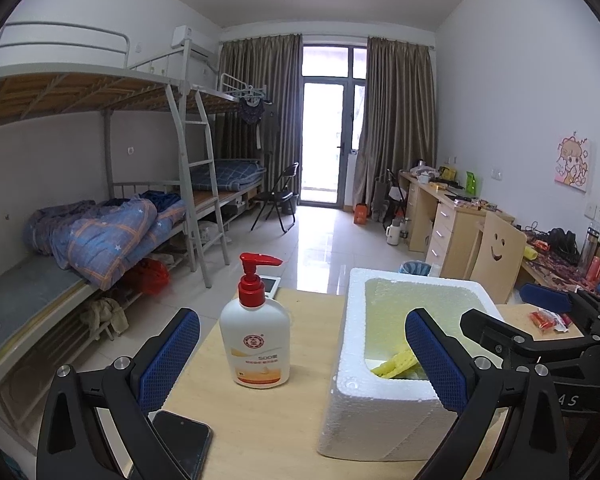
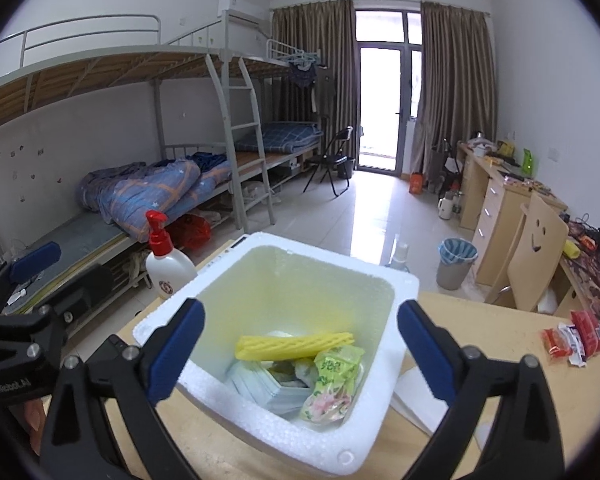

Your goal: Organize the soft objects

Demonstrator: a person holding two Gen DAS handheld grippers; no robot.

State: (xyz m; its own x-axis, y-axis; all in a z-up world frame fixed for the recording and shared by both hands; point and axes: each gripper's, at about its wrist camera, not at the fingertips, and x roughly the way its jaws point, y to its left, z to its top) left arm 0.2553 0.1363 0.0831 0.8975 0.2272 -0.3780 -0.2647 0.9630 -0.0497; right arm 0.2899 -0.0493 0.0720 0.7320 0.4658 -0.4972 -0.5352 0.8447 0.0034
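The white foam box [image 2: 276,360] stands on the wooden table [image 2: 500,344], directly below and ahead of the right gripper [image 2: 300,344]. Inside it lie a yellow foam sleeve [image 2: 296,345], a green snack packet [image 2: 332,380] and a stack of pale flat packs [image 2: 260,384]. The yellow foam sleeve rests across the top of the other items, between the two blue pads in the right wrist view and lower than them.

The right gripper is spread wide; its pads touch nothing and nothing is held.

The left gripper [image 1: 300,356] is also spread wide and empty. In its view a white pump bottle [image 1: 255,344] with a red pump stands between the fingers, farther along the table, just left of the foam box. A dark phone [image 1: 182,446] lies near its left finger. Red snack packets [image 2: 572,340] lie on the table, well to the right of the box.
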